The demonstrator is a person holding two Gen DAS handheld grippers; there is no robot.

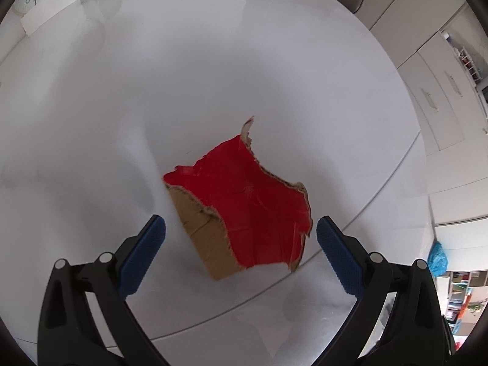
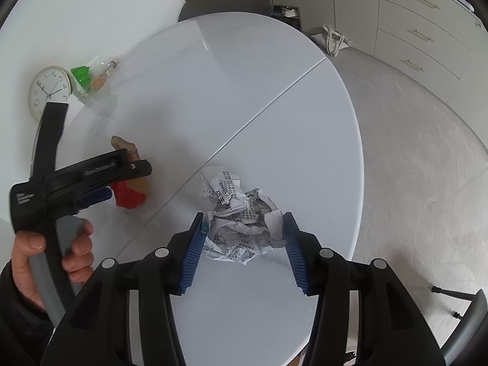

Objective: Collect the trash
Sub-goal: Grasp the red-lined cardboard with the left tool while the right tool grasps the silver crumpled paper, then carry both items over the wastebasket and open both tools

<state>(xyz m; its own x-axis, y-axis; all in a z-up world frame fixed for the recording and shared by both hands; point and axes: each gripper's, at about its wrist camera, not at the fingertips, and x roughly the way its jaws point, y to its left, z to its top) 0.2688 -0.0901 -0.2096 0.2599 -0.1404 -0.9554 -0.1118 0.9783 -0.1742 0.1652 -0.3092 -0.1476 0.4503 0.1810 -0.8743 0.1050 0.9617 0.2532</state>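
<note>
Black gripper (image 2: 242, 231), blue ribbed pads (image 2: 193, 256), dark sleeve (image 2: 12, 320).

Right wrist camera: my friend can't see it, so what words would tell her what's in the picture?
The right claw grips a crumpled printed paper ball on a white round table. To its left, a hand holds the left claw over a torn red cardboard piece, with a wall clock behind.

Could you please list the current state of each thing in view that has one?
Left gripper: open, above the cardboard.
Torn red cardboard piece: lying on the table, not gripped.
Right gripper: shut on the paper.
Crumpled paper ball: between the right pads.
Clock: leaning against the wall.
</note>
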